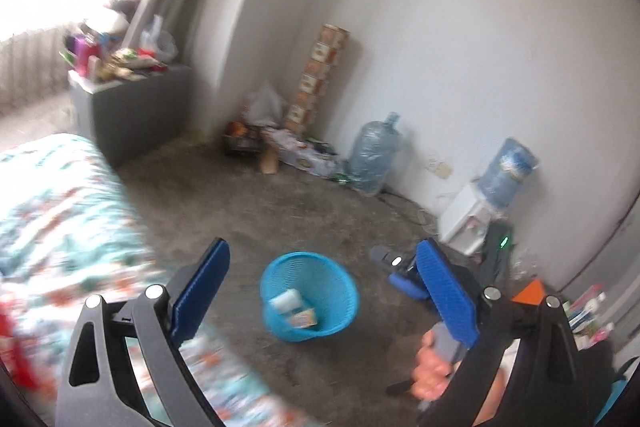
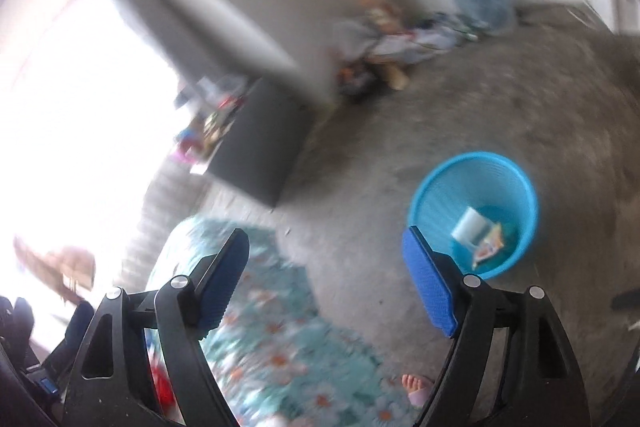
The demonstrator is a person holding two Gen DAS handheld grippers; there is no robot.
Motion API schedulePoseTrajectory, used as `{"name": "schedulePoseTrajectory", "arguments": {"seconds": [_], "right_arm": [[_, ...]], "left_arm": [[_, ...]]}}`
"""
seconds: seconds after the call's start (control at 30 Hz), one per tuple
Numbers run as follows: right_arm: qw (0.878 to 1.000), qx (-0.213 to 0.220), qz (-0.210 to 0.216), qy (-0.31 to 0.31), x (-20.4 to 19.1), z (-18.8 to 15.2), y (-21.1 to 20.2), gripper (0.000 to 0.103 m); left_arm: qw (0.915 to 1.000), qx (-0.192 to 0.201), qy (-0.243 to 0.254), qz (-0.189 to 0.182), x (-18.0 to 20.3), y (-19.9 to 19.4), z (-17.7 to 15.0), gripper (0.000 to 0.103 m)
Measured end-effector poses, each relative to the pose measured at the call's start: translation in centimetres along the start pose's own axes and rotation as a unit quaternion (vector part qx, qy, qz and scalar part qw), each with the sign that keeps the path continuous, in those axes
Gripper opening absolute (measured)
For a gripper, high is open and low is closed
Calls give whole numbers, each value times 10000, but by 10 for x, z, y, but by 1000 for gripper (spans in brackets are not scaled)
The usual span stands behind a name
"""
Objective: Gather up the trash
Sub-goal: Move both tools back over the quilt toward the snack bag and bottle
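The left gripper (image 1: 326, 291) stands wide, its blue ribbed pads (image 1: 202, 293) well apart with nothing between them; seen through the gap, beyond the tips, a round bright-blue plastic mesh basket (image 1: 344, 281) sits on the grey concrete floor (image 1: 248, 195); inside it lie a small white rolled packet (image 1: 285, 300) and a flat orange-and-white printed wrapper (image 1: 303, 317), side by side at the bottom. The right gripper (image 2: 326, 277) is likewise wide and empty; the same basket lies just beyond its right-hand finger, the trash in it visible. Under the left-hand finger of each gripper spreads a teal floral bedspread (image 1: 52, 211); far beyond the tips, against the white wall, stands a clear blue water jug (image 1: 374, 157); all is somewhat blurred.
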State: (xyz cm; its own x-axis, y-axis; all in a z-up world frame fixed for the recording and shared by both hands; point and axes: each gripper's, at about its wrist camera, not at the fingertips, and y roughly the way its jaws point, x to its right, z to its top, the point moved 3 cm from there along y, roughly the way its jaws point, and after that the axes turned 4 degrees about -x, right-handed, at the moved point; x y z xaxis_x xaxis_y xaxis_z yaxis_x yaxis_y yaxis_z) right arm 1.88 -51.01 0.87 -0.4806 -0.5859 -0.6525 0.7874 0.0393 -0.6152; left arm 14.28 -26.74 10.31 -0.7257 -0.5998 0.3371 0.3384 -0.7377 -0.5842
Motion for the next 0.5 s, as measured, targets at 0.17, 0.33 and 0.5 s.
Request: {"name": "schedulePoseTrajectory", "arguments": {"seconds": [0.17, 0.33, 0.5], "right_arm": [[9968, -348, 250, -680, -46, -22, -1, 76], [9889, -718, 463, -1219, -81, -46, 1, 76], [9799, -971, 709, -1591, -111, -64, 0, 76]], "left_arm": [[9985, 86, 190, 501, -24, -57, -19, 92], [9958, 307, 83, 860, -57, -115, -43, 92], [9876, 700, -136, 1400, -97, -178, -66, 92]]}}
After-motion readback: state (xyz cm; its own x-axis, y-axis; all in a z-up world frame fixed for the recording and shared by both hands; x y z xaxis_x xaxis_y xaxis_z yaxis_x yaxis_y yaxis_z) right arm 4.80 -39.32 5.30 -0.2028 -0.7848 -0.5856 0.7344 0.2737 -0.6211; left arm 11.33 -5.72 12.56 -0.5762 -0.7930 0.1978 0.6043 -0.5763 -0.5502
